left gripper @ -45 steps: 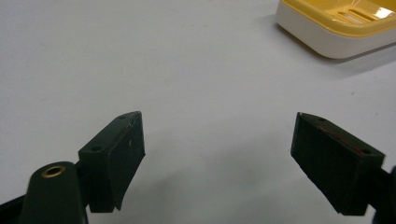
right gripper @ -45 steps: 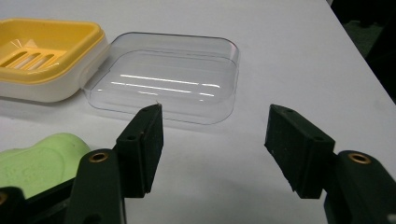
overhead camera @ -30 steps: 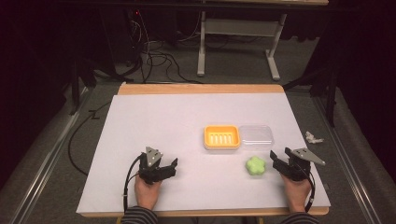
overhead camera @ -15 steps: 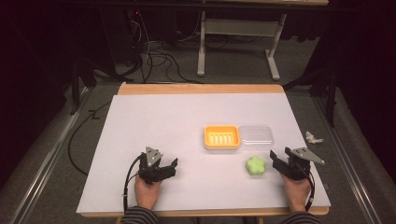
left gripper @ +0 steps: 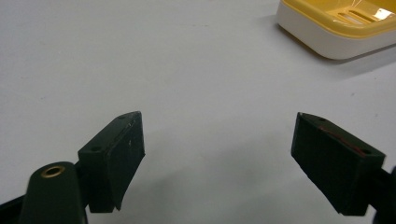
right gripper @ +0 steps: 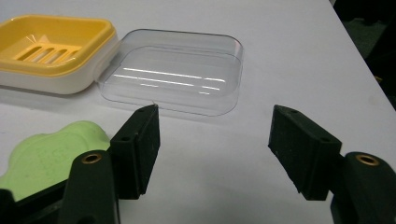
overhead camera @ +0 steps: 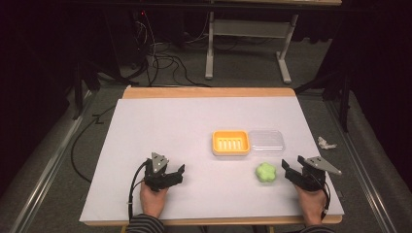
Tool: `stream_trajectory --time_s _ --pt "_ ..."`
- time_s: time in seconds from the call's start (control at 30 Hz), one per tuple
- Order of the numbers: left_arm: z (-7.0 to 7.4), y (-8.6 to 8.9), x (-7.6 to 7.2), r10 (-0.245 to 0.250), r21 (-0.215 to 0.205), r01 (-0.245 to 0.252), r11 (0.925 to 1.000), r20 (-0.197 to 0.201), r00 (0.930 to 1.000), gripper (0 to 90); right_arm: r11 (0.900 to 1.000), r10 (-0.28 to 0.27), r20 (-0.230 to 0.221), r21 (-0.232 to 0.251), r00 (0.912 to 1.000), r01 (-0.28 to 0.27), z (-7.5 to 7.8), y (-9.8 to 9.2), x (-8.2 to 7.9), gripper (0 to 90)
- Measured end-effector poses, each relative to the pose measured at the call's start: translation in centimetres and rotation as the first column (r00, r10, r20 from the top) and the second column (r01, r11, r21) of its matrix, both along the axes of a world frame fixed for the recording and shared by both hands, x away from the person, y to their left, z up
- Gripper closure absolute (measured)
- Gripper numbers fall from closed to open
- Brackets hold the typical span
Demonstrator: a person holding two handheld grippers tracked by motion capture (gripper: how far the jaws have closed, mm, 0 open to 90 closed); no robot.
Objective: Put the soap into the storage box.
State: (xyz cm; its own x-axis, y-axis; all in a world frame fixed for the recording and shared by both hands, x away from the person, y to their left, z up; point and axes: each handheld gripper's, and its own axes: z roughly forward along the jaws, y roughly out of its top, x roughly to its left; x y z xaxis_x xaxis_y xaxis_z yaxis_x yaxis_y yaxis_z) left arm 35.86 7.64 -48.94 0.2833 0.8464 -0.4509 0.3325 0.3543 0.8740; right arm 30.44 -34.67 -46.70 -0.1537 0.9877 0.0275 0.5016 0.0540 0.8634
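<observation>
Beside the yellow soap dish (overhead camera: 231, 142), the green soap (overhead camera: 266, 172) lies loose on the bench (overhead camera: 160, 121). Right gripper (overhead camera: 290, 171) jaws, just opening, hold nothing; left gripper (overhead camera: 176, 174) jaws stand released. Straddle the soap squarely; its surface probably slips.

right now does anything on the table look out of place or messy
Mostly tidy. The odd bit is a crumpled white scrap off the table's right edge, on the floor. The green soap lies loose on the table beside the yellow soap dish, not in it, and the clear lid lies next to the dish. Nothing looks spilled or damaged.
</observation>
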Motion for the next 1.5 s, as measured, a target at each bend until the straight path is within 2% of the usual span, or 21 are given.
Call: stream_trajectory --time_s 0.47,0.7,0.83,0.87,0.9,0.97,1.17,1.27,1.4,1.5 --pt "0.0 -0.1 -0.1 -0.006 0.005 0.006 1.0000 0.002 1.0000 18.0 0.999 0.034 0.017 0.012 0.9993 -0.034 1.1 0.8 -2.0 34.0" --pt "0.0 -0.1 -0.1 0.002 0.000 -0.002 1.0000 0.009 1.0000 17.8 0.997 0.074 0.016 -0.001 0.9971 -0.074 1.4 1.2 -2.7 34.0" --pt "0.0 -0.1 0.0 0.000 0.007 0.000 1.0000 0.000 1.0000 17.9 0.996 0.088 0.001 -0.006 0.9961 -0.088 1.7 1.4 -3.2 33.6" --pt "0.0 -0.1 -0.1 -0.001 0.004 0.001 1.0000 0.004 1.0000 17.9 0.996 0.089 -0.002 -0.015 0.9960 -0.089 1.8 1.6 -3.4 33.4" --pt "0.0 -0.1 -0.1 -0.005 0.001 0.005 1.0000 0.007 1.0000 17.9 0.994 0.103 -0.002 -0.044 0.9946 -0.103 1.9 2.0 -3.8 33.2" --pt "0.0 -0.1 -0.2 -0.006 -0.004 0.006 1.0000 0.008 0.9999 17.9 0.992 0.110 -0.005 -0.055 0.9939 -0.110 1.9 2.1 -3.9 33.1" --pt "0.0 -0.1 -0.2 -0.011 -0.002 0.011 0.9999 0.006 0.9999 17.9 0.990 0.134 -0.024 -0.052 0.9907 -0.135 1.8 2.8 -4.3 31.9" --pt "0.0 -0.1 -0.2 -0.007 -0.003 0.007 1.0000 0.010 0.9999 17.9 0.987 0.153 -0.038 -0.052 0.9875 -0.155 1.7 3.3 -4.4 30.9" --pt "0.0 -0.1 -0.2 -0.007 0.002 0.007 1.0000 0.011 0.9999 17.8 0.978 0.195 -0.070 -0.065 0.9784 -0.199 1.5 4.0 -4.2 29.0" --pt "0.0 -0.1 -0.1 -0.008 0.007 0.008 0.9999 0.008 0.9999 17.9 0.976 0.201 -0.078 -0.063 0.9764 -0.206 1.4 4.2 -4.1 28.1"
